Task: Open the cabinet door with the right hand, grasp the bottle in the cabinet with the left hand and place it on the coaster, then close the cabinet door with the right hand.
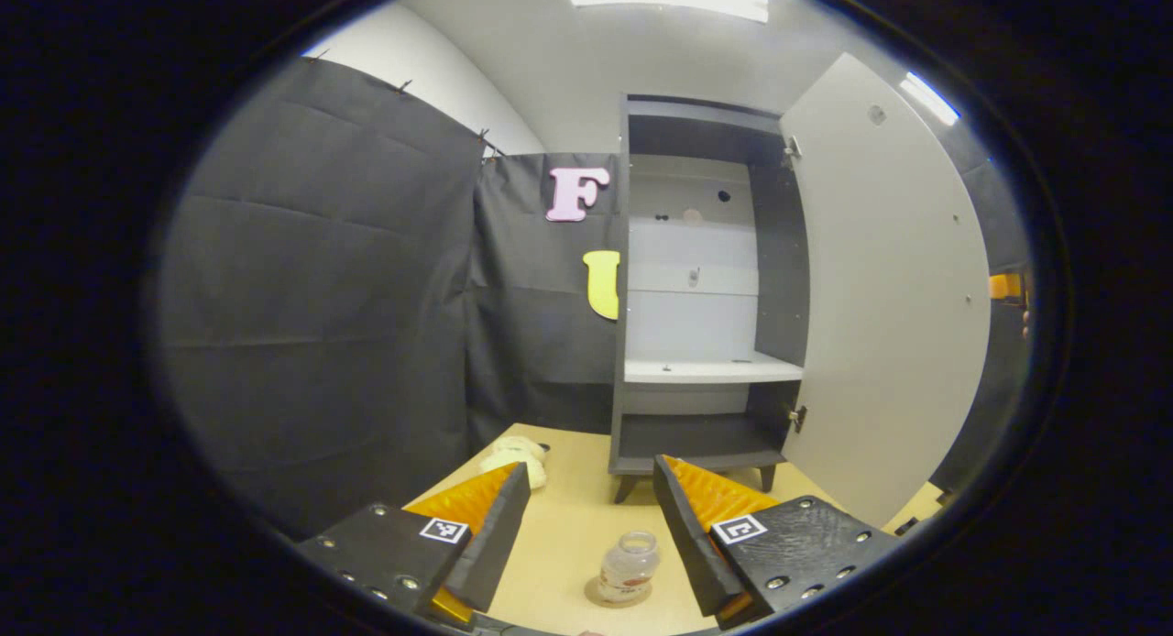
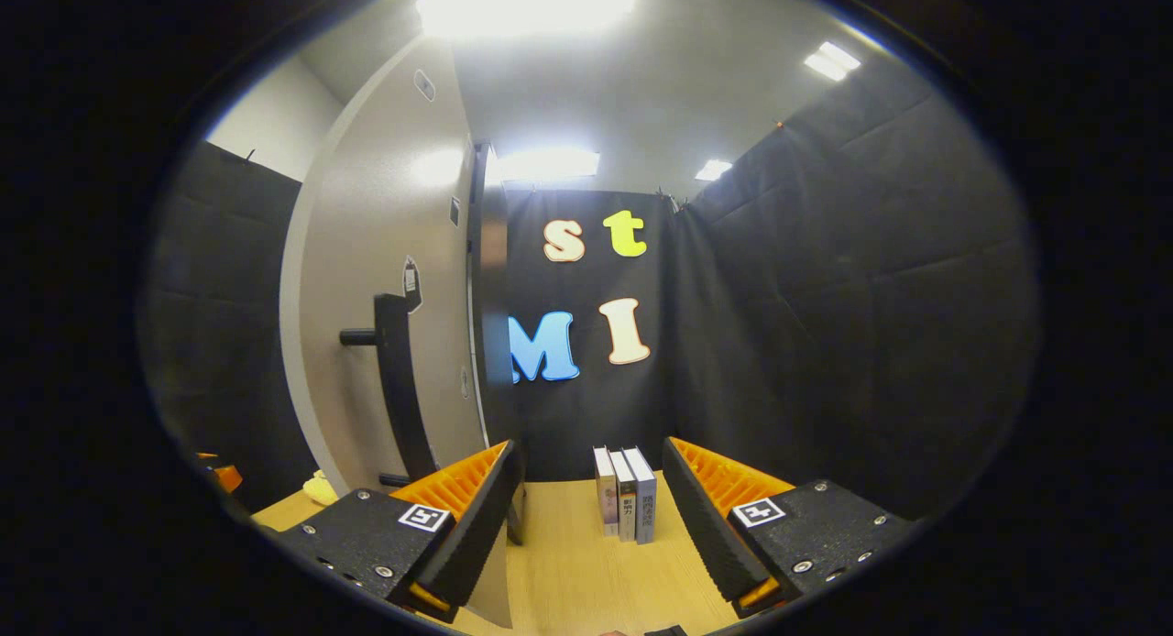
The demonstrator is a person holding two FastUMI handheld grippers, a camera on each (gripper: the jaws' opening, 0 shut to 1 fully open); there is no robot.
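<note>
So the small clear glass bottle with a pale label point(image 1: 629, 564) is already standing upright on the round brown coaster point(image 1: 619, 592), on the light wooden table point(image 1: 568, 526) in front of the tall grey cabinet point(image 1: 696, 288). The left gripper point(image 1: 591, 512) hangs just above and behind it, fingers spread wide, nothing held, bottle sitting free between them.

What's left looks like closing the cabinet's white door point(image 1: 884, 288), which stands wide open. The right gripper point(image 2: 591, 508) is the nearer one: the door's outer face is just to its left, with the long black vertical bar handle point(image 2: 399, 389) (running up and down) slightly ahead. Its fingers are wide apart and empty too. One finger might be touching the door's bottom edge; hard to say with the distortion.
</note>
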